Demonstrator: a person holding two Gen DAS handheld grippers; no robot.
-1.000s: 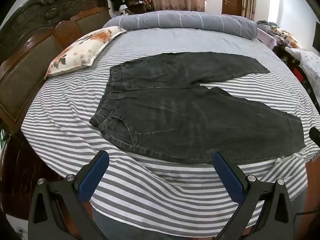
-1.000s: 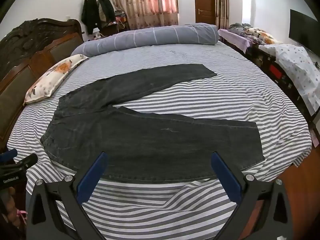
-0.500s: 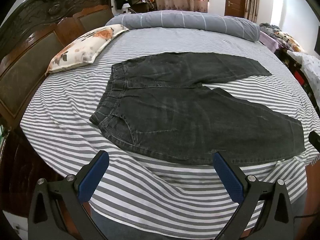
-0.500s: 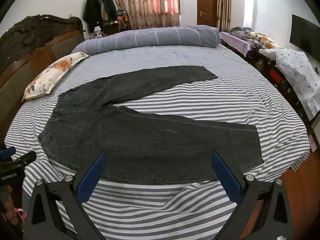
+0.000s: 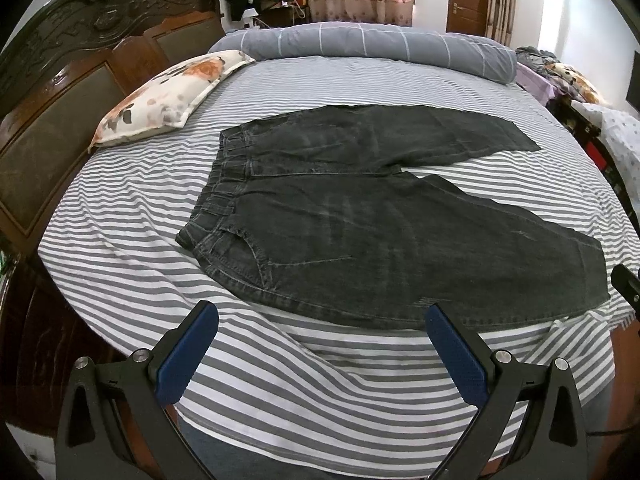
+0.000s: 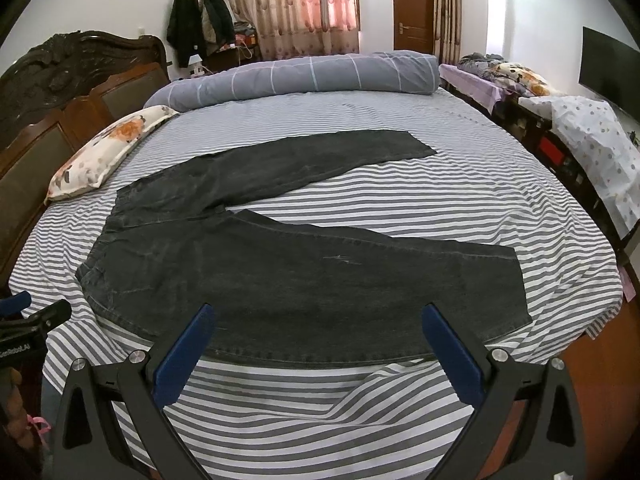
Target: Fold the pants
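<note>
Dark grey denim pants (image 5: 360,216) lie flat on the striped bed, waistband to the left, legs spread apart toward the right. They also show in the right wrist view (image 6: 304,272). My left gripper (image 5: 320,312) is open and empty, hovering above the bed's near edge just short of the near leg's lower seam. My right gripper (image 6: 318,316) is open and empty, its fingertips over the near leg's lower edge. The left gripper's tip shows at the left edge of the right wrist view (image 6: 24,312).
The grey-and-white striped sheet (image 5: 120,240) covers the bed. A floral pillow (image 5: 168,96) lies at the left by the wooden headboard (image 5: 60,92). A rolled grey duvet (image 6: 296,76) lies along the far side. Furniture with cloths (image 6: 592,136) stands to the right.
Both grippers have drifted slightly closer to the pants and a little left. The pants have not moved and both grippers stay open.
</note>
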